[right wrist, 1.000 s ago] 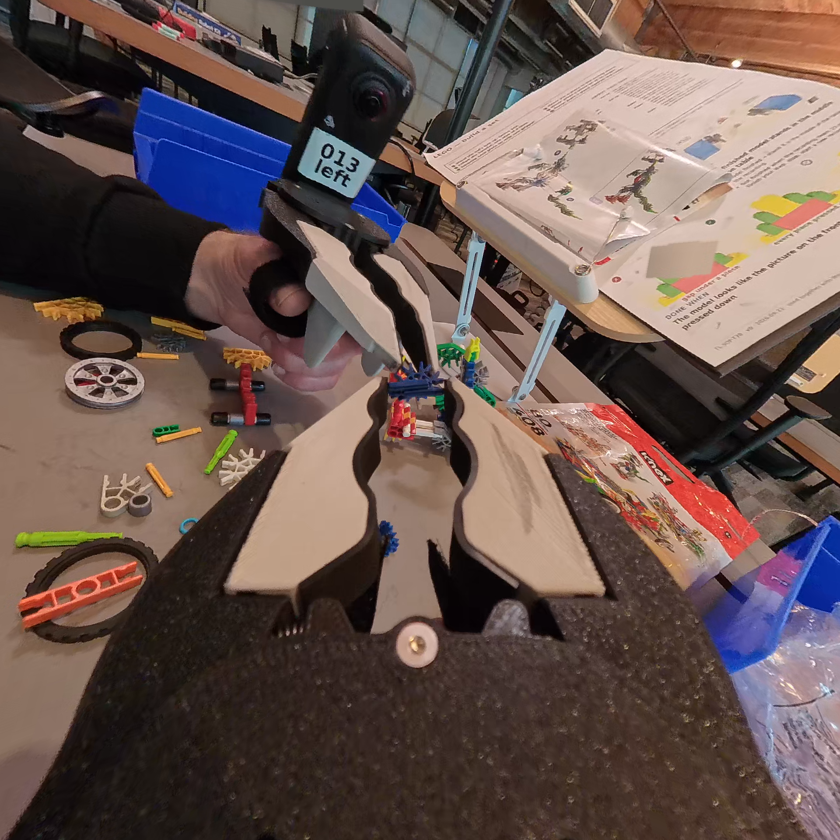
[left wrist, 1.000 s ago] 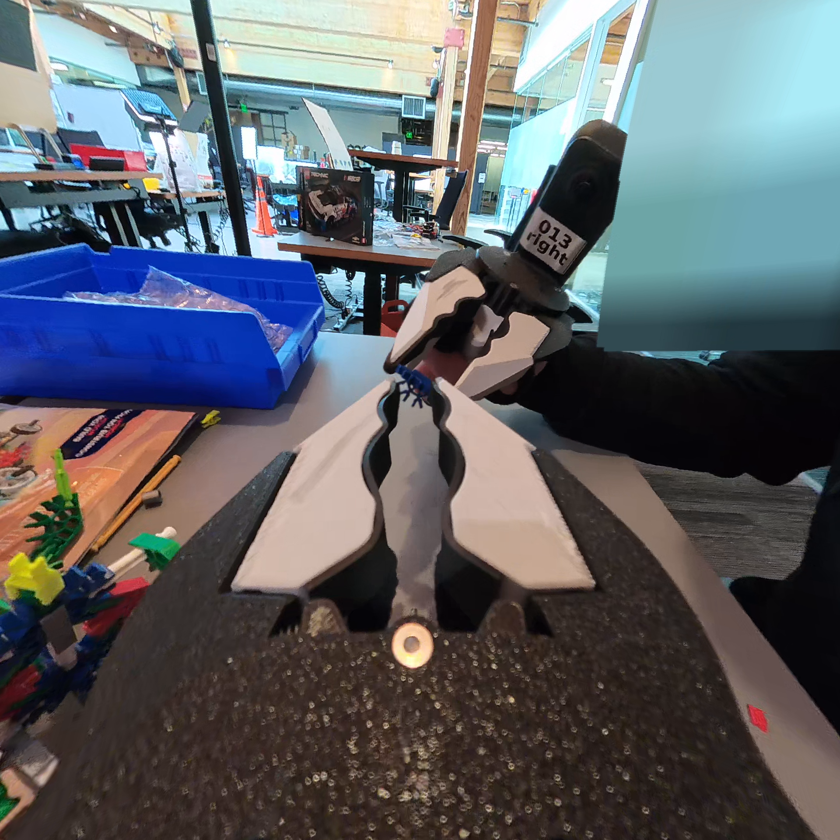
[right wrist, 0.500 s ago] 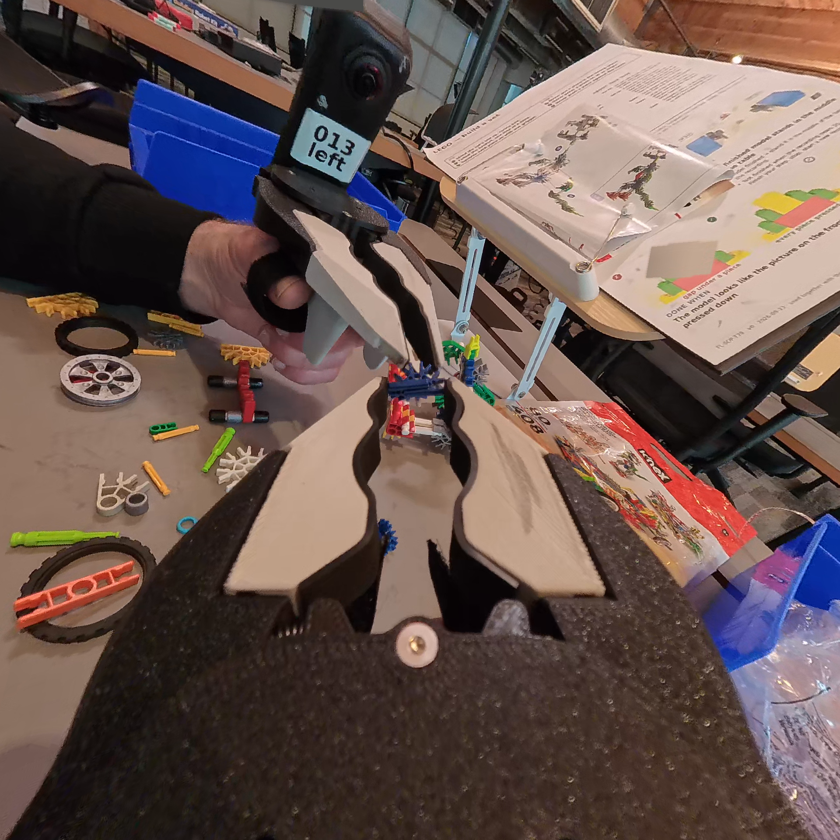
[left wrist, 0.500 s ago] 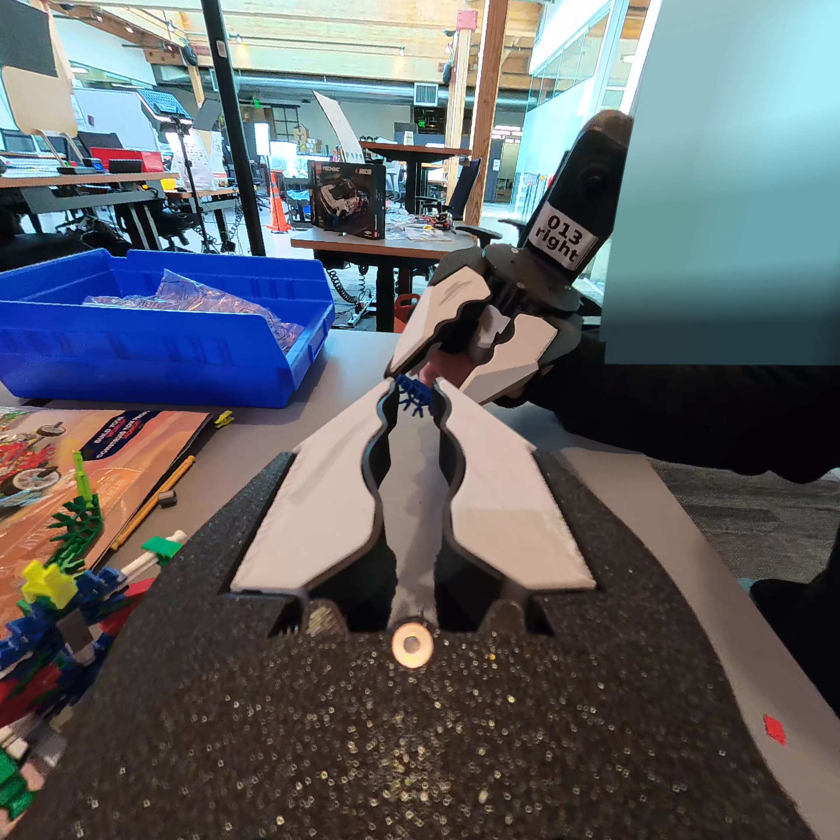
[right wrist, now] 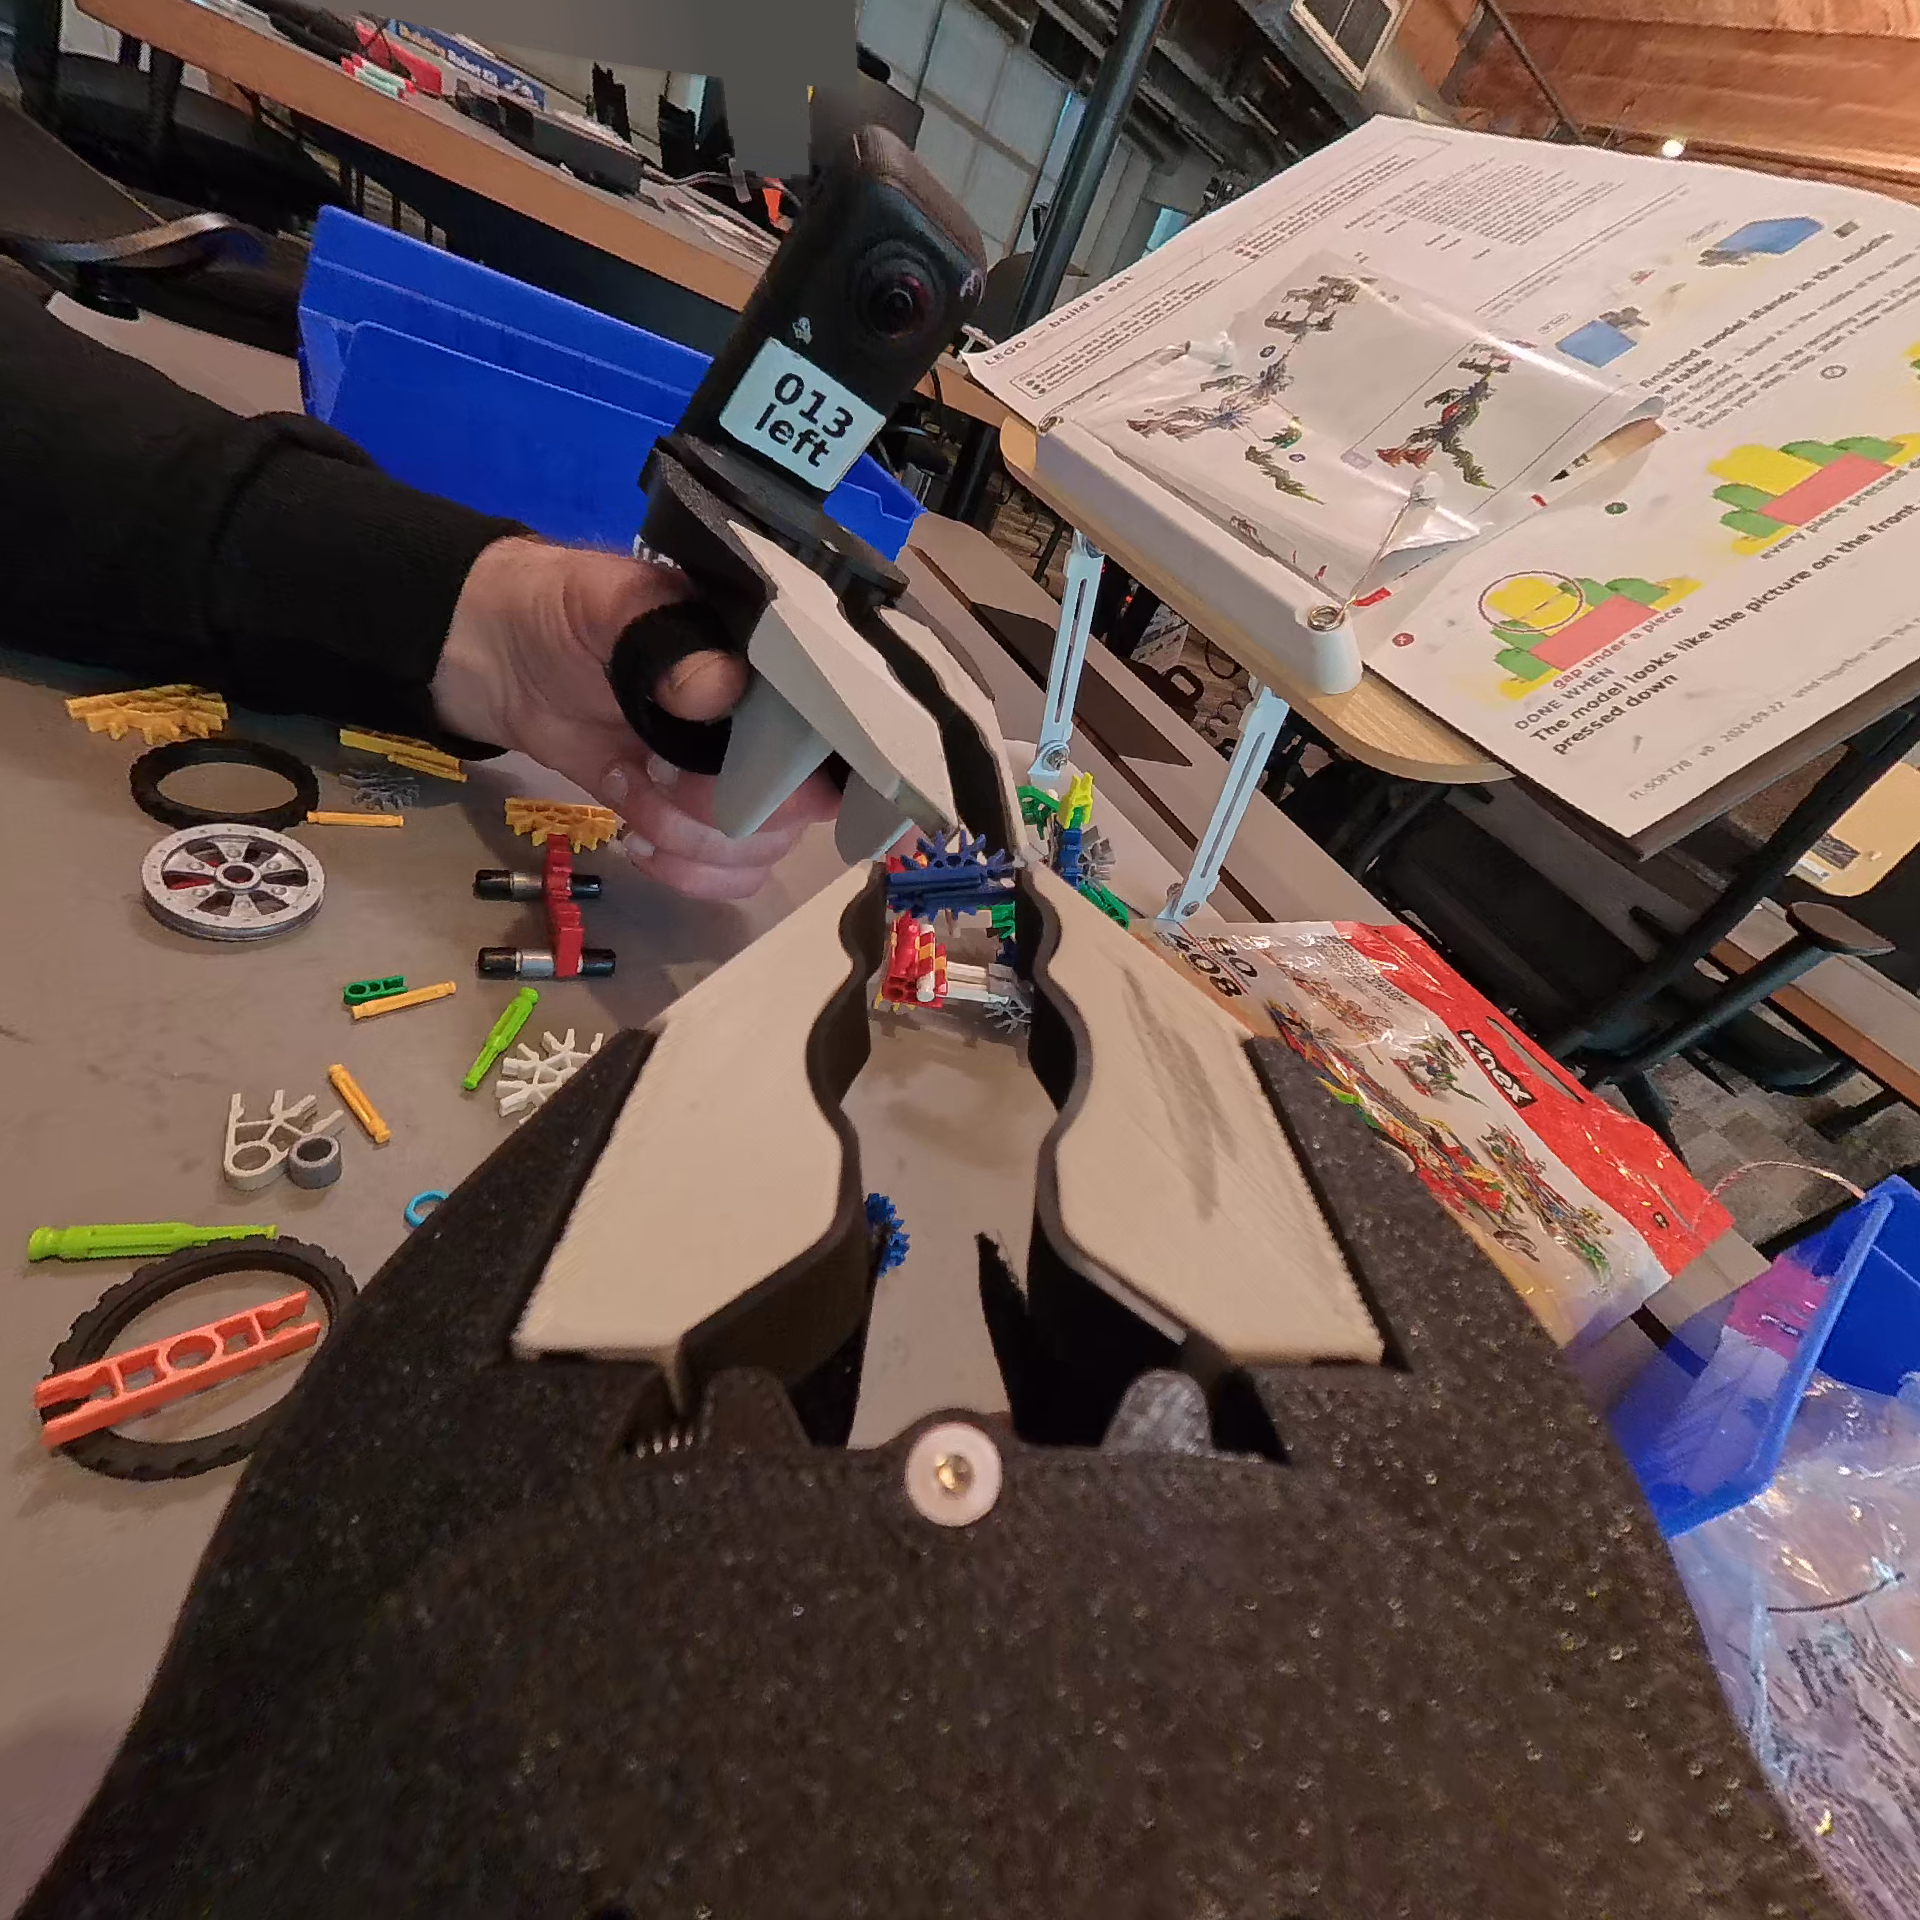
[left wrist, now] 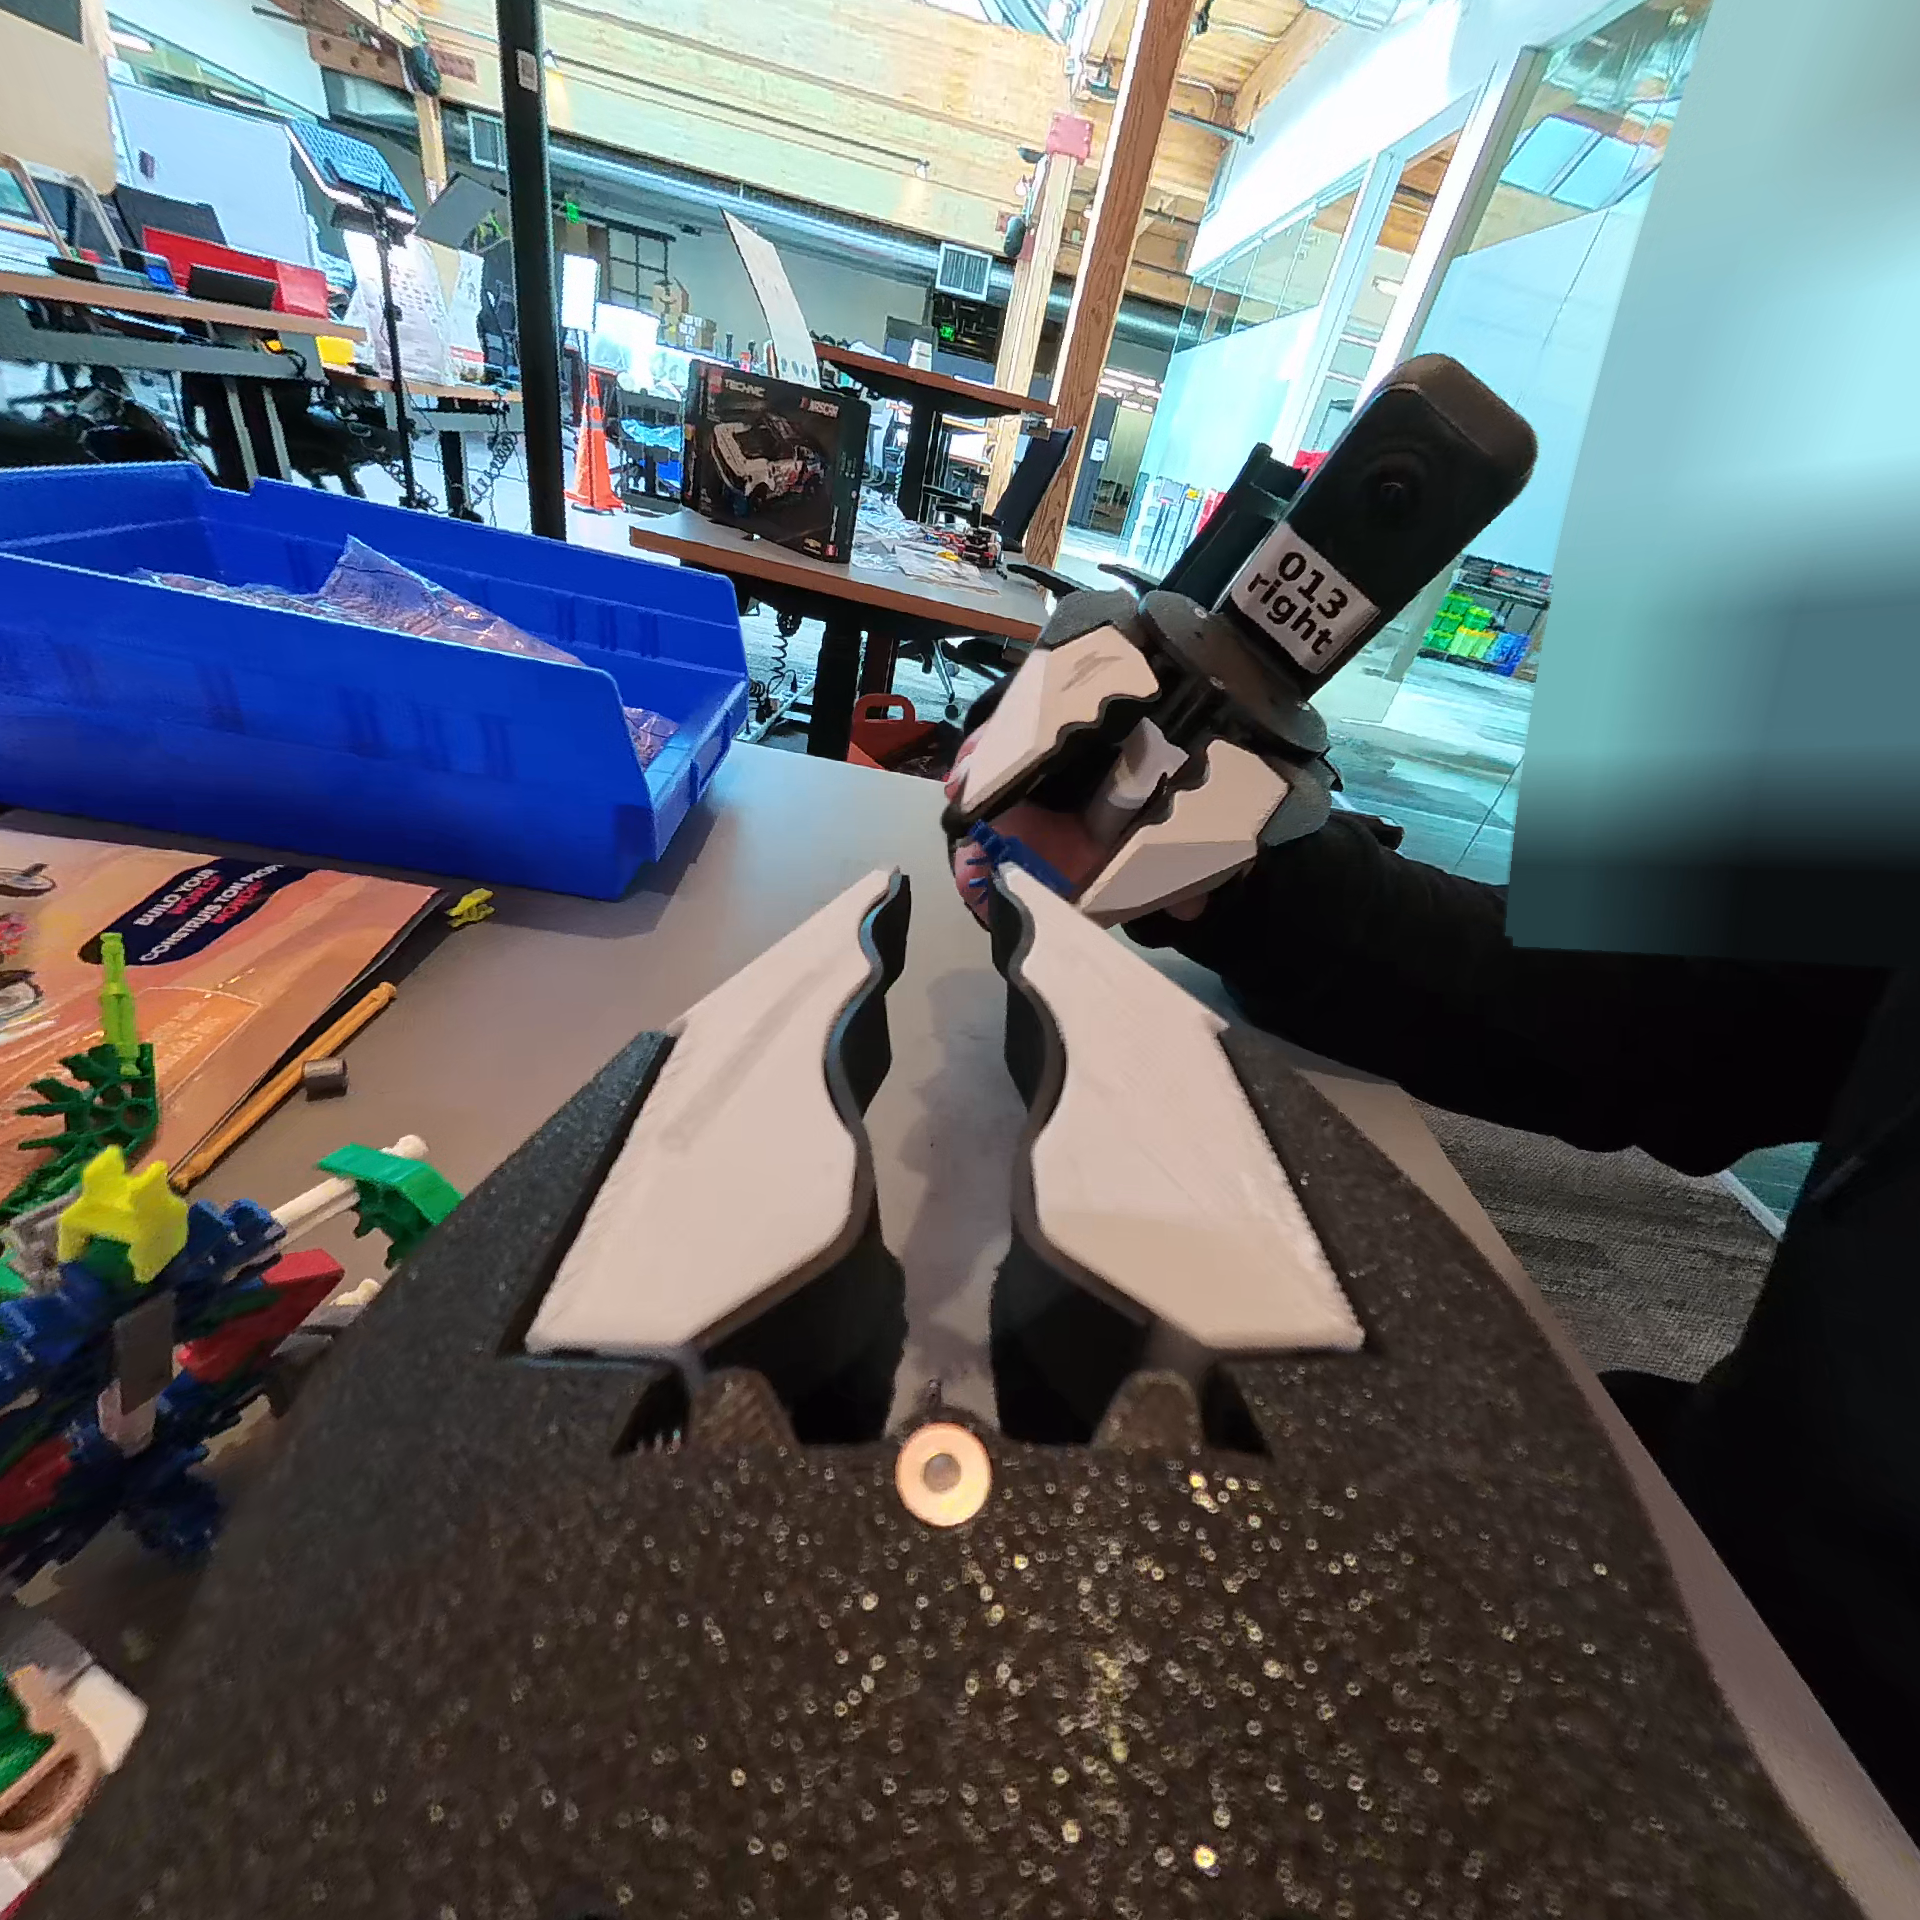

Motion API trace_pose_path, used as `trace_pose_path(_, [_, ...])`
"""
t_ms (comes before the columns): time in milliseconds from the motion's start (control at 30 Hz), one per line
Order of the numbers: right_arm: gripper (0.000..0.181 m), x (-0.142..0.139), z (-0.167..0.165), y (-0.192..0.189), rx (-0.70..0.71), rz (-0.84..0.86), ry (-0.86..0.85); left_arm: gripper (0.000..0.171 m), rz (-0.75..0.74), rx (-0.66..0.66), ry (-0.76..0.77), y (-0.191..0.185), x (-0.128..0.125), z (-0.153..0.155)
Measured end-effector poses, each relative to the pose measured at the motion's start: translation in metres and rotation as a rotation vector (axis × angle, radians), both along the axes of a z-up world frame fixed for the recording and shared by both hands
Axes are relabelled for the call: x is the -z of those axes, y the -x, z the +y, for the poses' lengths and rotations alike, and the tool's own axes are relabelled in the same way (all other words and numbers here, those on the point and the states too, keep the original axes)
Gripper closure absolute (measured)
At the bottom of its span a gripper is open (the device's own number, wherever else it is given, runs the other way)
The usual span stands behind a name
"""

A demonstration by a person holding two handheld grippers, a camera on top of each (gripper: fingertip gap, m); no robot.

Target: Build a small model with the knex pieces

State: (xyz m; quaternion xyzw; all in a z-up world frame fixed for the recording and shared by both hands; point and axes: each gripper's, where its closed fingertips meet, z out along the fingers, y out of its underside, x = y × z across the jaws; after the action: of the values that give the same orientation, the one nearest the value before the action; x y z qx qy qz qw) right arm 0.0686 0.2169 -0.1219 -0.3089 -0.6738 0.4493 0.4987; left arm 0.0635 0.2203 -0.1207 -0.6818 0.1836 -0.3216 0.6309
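Note:
My right gripper [right wrist: 951, 878] is shut on a small blue spiky connector with a short blue rod [right wrist: 945, 873], held above the grey table. My left gripper [left wrist: 951, 881] meets it tip to tip, jaws a narrow gap apart. The blue piece [left wrist: 977, 857] sits at its right fingertip, with a sliver of table showing beside the other finger, so its grip is unclear. The right gripper [left wrist: 1023, 854] shows in the left wrist view and the left gripper [right wrist: 975, 831] in the right wrist view. A multicoloured rod-and-connector model [left wrist: 125, 1309] stands on the table and shows behind the tips [right wrist: 935, 966].
A blue bin [left wrist: 312, 707] and a booklet [left wrist: 229, 956] lie at the left. Loose parts lie about: a grey wheel [right wrist: 231, 881], a tyre with an orange piece [right wrist: 197, 1351], a small blue connector [right wrist: 885, 1231]. A tilted instruction board [right wrist: 1507, 468] and a red parts bag [right wrist: 1455, 1091] stand at the right. Only a small space, under 4 cm, lies between the two pairs of fingers.
In the left wrist view the blue piece and the right gripper have shifted right, off the centre of my left tips. Both gripper gaps look unchanged.

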Motion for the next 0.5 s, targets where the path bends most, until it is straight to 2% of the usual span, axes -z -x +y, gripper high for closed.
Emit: trace_pose_path(500, [0.157, 0.0024, -0.0007, 0.0006, -0.001, -0.009, -0.007, 0.161, 0.023, -0.009, 0.004, -0.0049, 0.0032, 0.0021])
